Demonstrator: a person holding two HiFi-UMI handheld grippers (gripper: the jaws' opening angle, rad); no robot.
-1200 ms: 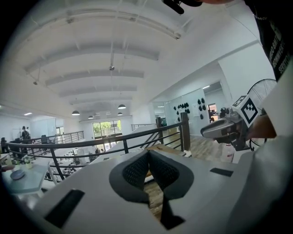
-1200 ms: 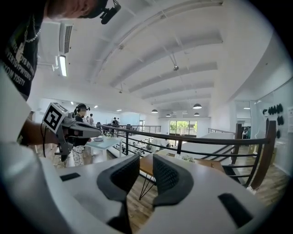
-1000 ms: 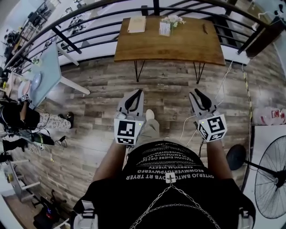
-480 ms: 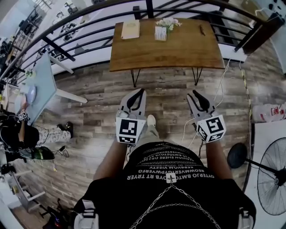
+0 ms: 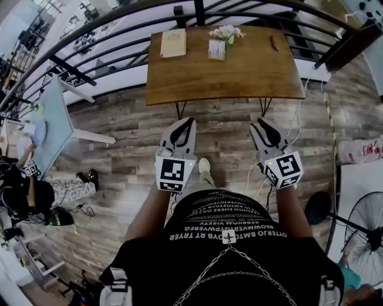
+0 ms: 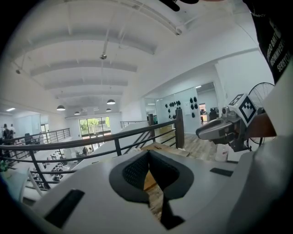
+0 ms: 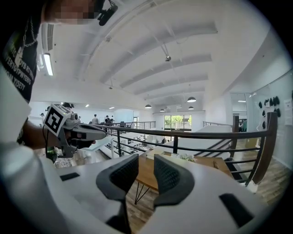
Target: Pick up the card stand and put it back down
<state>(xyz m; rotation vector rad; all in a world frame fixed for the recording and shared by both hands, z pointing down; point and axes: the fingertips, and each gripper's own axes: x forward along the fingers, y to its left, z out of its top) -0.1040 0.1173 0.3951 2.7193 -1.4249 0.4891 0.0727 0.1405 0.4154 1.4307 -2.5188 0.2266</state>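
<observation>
Closing on table, stand untouched

Table (image 5: 239,75) sits bigger & lower in head view vs a sec ago. Its front edge is now nearer both tools, which hold the same spot in front of the chest. L gripper (image 5: 190,122) on the left: pads pressed together at the tips, nothing btwn them. R gripper (image 5: 261,124) alongside, well apart from L: pads parted w/ a clear gap, empty — only table & floor show through it. Wood-plank floor (image 5: 131,140) lies under both. Further on, card stand (image 5: 217,49) stands upright near the table's far edge, just beside white flowers (image 5: 228,31), w/ a tan notepad (image 5: 173,43) off to its left. Neither tool touches it. Black railing (image 5: 199,12) runs right behind the table.
</observation>
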